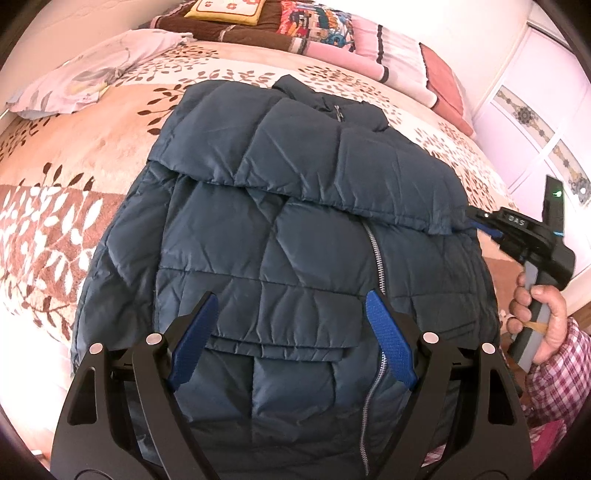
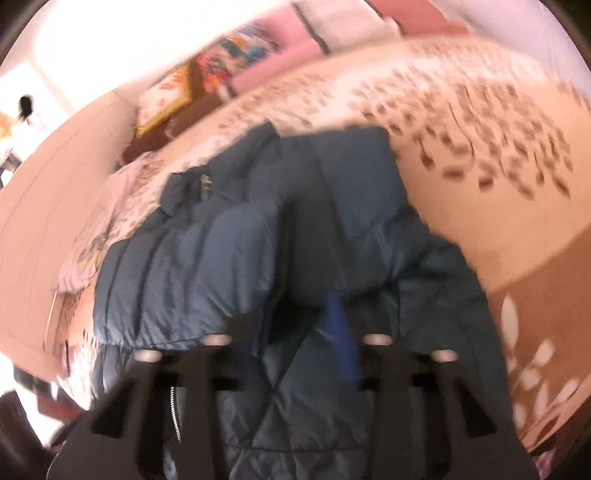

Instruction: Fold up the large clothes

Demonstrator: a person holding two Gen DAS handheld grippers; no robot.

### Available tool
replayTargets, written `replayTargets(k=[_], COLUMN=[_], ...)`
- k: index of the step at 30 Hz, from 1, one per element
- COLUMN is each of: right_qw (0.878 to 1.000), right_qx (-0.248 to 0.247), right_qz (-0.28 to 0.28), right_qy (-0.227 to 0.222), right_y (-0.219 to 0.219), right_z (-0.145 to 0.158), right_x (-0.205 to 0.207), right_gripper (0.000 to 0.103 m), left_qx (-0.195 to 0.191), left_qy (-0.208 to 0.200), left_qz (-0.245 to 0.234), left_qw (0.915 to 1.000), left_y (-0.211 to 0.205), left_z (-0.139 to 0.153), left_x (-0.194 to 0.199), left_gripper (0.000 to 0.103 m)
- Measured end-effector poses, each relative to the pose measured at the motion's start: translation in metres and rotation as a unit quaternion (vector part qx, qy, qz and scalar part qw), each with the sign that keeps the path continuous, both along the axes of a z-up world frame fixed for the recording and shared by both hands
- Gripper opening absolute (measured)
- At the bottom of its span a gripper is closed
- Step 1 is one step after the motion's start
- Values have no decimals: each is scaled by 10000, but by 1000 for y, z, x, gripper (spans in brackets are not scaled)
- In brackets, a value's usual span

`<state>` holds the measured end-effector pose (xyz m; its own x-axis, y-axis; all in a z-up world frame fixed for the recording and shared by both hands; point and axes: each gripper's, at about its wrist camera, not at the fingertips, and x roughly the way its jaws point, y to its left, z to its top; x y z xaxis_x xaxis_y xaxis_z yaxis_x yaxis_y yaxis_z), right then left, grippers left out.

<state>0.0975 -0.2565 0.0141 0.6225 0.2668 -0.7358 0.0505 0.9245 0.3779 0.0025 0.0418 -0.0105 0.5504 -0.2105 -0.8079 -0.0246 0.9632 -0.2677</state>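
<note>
A dark blue quilted puffer jacket [image 1: 288, 229] lies on the bed, zip up, with a sleeve or flap folded across its chest. My left gripper [image 1: 291, 339] is open and empty, hovering above the jacket's lower front. My right gripper [image 1: 476, 221] is at the jacket's right edge, its jaws closed on the folded flap's end. In the blurred right wrist view the jacket [image 2: 229, 266] fills the centre and the right gripper [image 2: 314, 325] is shut on a fold of its fabric, with one blue pad [image 2: 341, 339] showing.
The bed [image 1: 74, 177] has a beige and brown leaf-print cover. A pale floral pillow [image 1: 85, 74] lies at the far left. Folded blankets and cushions [image 1: 303, 29] are stacked along the headboard. A white wardrobe [image 1: 546, 122] stands to the right.
</note>
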Motion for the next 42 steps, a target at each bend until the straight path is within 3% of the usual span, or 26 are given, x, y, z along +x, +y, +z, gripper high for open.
replayTargets(k=[3,6,10,13,17,21,27,36,42], right_qw=[9984,9957,9927,9925,9914,9921,9921,9958,9959], right_qx=[71,-7,-382,-367,-423,-124,165,315,342], right_qz=[564,866,822,795,846,914,1124,738,276], right_qy=[50,315,795,854,901,846,526,434,794], right_y=[16,31,36,35,35,28,3,-63,-101], right_z=[0,-14,-43,-54,-53,-38,-15,1,-11], right_x=[6,17,33,35,35,25,-14,-102,-160], right_gripper=[8,7,4,3,3,3,4,5,6], left_qx=[9,15,37,59,157,390,1000,979,1014], left_qy=[26,-66,-114,-83,-22,-36,-2,353,687], left_qz=[13,76,290,442,580,641,667,836,622], left_qw=[10000,9999,9995,9990,9982,9972,9928,9910,9905], left_y=[-1,2,10,17,25,30,46,87,93], left_z=[0,4,8,8,7,11,19,11,-6], left_x=[0,-4,-8,-10,-11,-14,-22,-49,-77], left_gripper=[81,81,81,81,81,81,84,84,84])
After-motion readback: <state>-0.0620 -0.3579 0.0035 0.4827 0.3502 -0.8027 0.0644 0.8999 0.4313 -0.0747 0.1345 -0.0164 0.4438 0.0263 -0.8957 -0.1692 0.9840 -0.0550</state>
